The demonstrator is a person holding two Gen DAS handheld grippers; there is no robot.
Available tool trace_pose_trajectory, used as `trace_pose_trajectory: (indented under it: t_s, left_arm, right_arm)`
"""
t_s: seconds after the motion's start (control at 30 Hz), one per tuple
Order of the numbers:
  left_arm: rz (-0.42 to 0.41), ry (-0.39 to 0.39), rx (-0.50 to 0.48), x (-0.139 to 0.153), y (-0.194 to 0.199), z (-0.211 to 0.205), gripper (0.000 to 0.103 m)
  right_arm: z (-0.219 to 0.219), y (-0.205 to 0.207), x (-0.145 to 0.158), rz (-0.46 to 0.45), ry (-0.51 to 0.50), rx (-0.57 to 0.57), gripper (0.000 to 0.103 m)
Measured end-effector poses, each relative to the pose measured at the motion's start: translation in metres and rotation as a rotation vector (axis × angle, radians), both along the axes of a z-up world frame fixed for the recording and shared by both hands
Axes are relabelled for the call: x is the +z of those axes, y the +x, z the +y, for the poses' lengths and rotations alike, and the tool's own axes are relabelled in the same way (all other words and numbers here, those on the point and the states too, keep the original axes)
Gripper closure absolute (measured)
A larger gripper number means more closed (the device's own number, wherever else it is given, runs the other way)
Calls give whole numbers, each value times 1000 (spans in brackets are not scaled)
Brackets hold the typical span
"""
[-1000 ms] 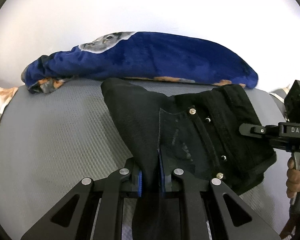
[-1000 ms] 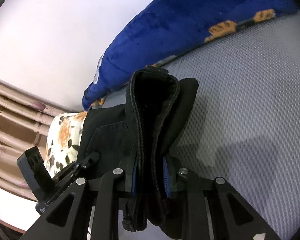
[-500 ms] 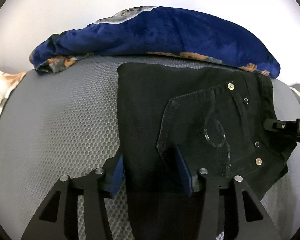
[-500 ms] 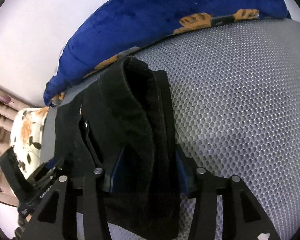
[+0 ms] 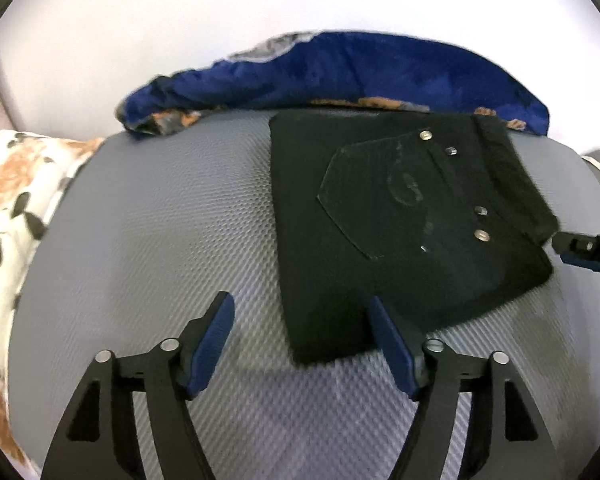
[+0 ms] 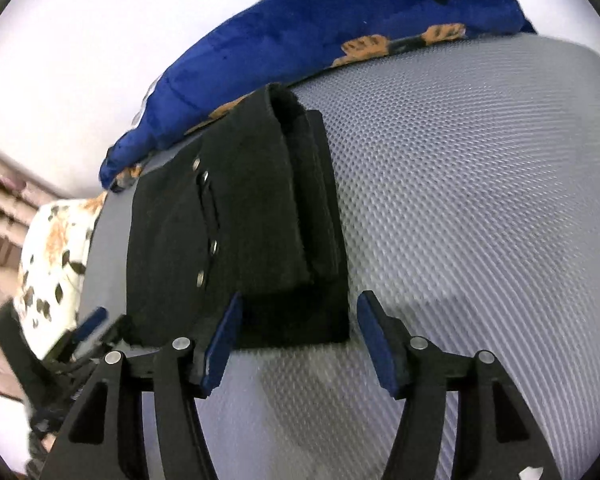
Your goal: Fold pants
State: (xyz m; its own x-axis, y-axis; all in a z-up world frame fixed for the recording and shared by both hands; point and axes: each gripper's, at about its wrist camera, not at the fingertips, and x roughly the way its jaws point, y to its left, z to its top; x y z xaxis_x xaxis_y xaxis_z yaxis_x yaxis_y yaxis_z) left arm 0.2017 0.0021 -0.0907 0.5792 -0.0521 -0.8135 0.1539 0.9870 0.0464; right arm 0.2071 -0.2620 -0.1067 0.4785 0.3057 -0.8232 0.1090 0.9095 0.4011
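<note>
The black pants (image 5: 388, 216) lie folded flat on the grey mesh surface (image 5: 160, 240), back pocket and metal rivets facing up. My left gripper (image 5: 300, 312) hangs just in front of their near edge. Its jaws are opening and hold nothing; the right blue pad (image 5: 392, 344) overlaps the fabric's near corner. In the right wrist view the same pants (image 6: 240, 232) show their thick waistband end. My right gripper (image 6: 300, 312) sits at that near edge, jaws opening, the cloth lying loose ahead of them. The right gripper's tip (image 5: 584, 248) shows at the left view's right edge.
A dark blue plush blanket (image 5: 340, 72) with orange prints lies along the far edge against a white wall. A white floral cushion (image 5: 16, 192) sits at the left. Bare grey mesh (image 6: 480, 200) spreads to the right of the pants.
Both grippers were shut on the raised black fabric; both have opened, let it drop flat and pulled back from the pants' near edges.
</note>
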Motion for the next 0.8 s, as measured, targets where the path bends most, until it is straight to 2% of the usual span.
trace_pose_trajectory:
  t_s: [0.13, 0.27, 0.33, 0.47, 0.8]
  left_arm:
    - [-35, -2, 13, 19, -32, -2, 28]
    - [-62, -12, 29, 33, -56, -7, 27]
    - [-78, -18, 38, 39, -70, -9, 27]
    - [-114, -28, 50, 52, -92, -11, 27]
    - [-192, 7, 71, 68, -127, -15, 25]
  right_arm:
    - [19, -32, 17, -62, -112, 41, 43]
    - [41, -62, 35, -140, -216, 73, 29]
    - [50, -74, 43, -171, -255, 91, 25]
    - [59, -93, 57, -226, -280, 96, 16]
    - [79, -120, 67, -289, -307, 118, 11]
